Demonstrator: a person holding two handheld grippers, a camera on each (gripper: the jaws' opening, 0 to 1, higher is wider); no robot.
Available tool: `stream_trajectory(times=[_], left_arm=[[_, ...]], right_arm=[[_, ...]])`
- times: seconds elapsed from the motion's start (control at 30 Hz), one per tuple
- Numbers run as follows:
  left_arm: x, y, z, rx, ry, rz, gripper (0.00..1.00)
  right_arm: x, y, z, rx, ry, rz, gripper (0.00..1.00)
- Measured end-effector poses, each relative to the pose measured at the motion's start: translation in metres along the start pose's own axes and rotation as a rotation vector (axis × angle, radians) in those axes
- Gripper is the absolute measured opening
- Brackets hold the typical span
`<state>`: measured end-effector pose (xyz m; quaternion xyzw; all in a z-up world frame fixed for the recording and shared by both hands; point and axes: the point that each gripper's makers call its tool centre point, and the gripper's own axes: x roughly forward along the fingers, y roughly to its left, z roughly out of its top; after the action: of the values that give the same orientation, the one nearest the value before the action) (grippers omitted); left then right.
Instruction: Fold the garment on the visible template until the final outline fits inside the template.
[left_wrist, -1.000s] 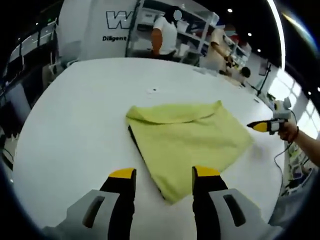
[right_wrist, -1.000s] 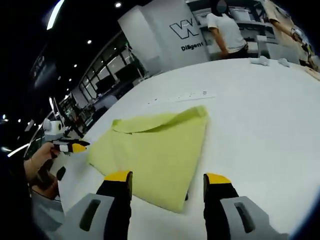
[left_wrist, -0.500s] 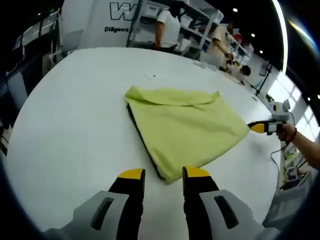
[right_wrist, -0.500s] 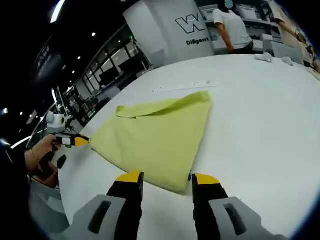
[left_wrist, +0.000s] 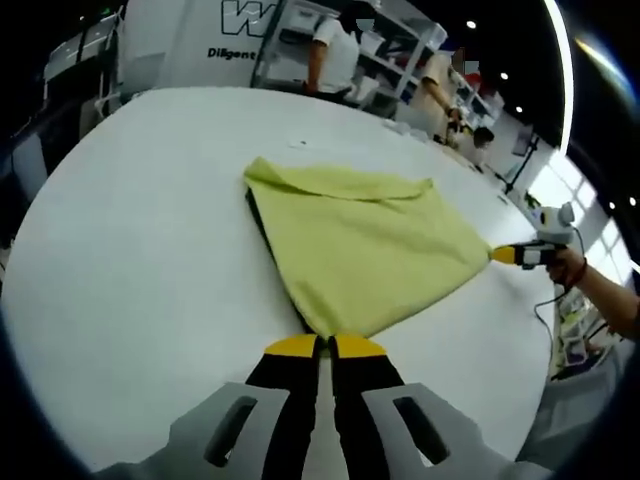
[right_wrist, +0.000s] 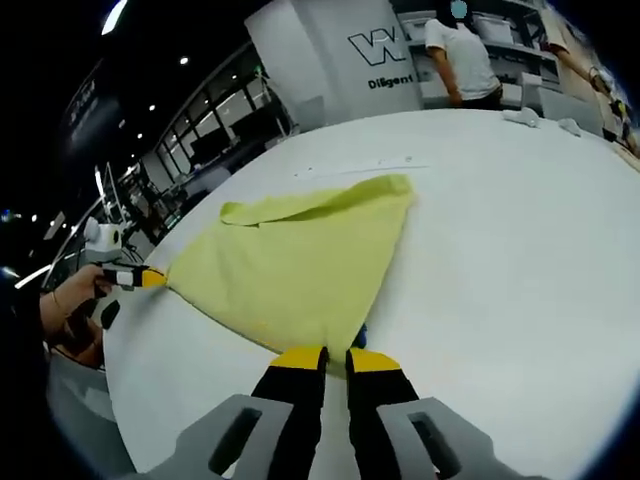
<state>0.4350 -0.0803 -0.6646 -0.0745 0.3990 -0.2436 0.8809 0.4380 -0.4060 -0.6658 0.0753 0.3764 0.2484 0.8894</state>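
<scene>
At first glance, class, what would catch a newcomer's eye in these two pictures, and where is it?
The yellow-green garment lies spread in the middle of the big white table, a dark edge peeking from beneath its left side. The left gripper and the right gripper, both yellow-tipped, are shut on its two near corners. Behind the table, people stand at shelving below a white wall with lettering.

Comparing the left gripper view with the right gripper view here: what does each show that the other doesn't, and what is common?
Left gripper view: the left gripper shut on the garment's near corner, a dark template edge under its side, and the right gripper, held in a hand, at another corner. Right gripper view: the same two grips from the opposite side, plus a thin white strip on the table. Both: yellow garment, white table, a person in a white shirt behind.
</scene>
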Motion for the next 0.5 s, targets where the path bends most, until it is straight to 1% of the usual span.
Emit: stream_trajectory(times=[0.07, 0.13, 0.23, 0.3, 0.37, 0.4, 0.43, 0.47, 0.5], left_arm=[[0.0, 0.0, 0.0, 0.015, -0.001, -0.009, 0.0], [-0.002, 0.001, 0.002, 0.096, -0.001, -0.022, 0.0], [-0.007, -0.001, 0.005, 0.138, -0.006, -0.046, 0.0], [-0.01, -0.004, 0.009, 0.194, -0.017, -0.08, 0.0], [-0.014, -0.003, 0.012, 0.218, -0.021, -0.089, 0.0], [-0.015, -0.006, 0.015, 0.266, -0.028, -0.12, 0.0], [-0.017, -0.006, 0.015, 0.282, -0.022, -0.123, 0.0], [-0.018, -0.008, 0.016, 0.325, -0.017, -0.142, 0.0], [-0.019, -0.007, 0.017, 0.338, -0.012, -0.141, 0.0]], right_arm=[[0.0, 0.0, -0.001, -0.001, 0.008, 0.002, 0.0], [0.0, 0.0, -0.001, -0.004, 0.009, 0.005, 0.0], [-0.002, -0.001, 0.001, -0.01, 0.009, 0.007, 0.0], [-0.004, -0.002, 0.003, -0.009, 0.004, 0.009, 0.0], [-0.006, -0.001, 0.005, -0.011, 0.0, 0.015, 0.0], [-0.007, -0.002, 0.006, -0.013, -0.002, 0.013, 0.0], [-0.008, -0.002, 0.007, -0.013, -0.004, 0.013, 0.0], [-0.008, -0.002, 0.008, -0.009, -0.005, 0.014, 0.0], [-0.009, -0.003, 0.008, -0.006, -0.008, 0.011, 0.0]])
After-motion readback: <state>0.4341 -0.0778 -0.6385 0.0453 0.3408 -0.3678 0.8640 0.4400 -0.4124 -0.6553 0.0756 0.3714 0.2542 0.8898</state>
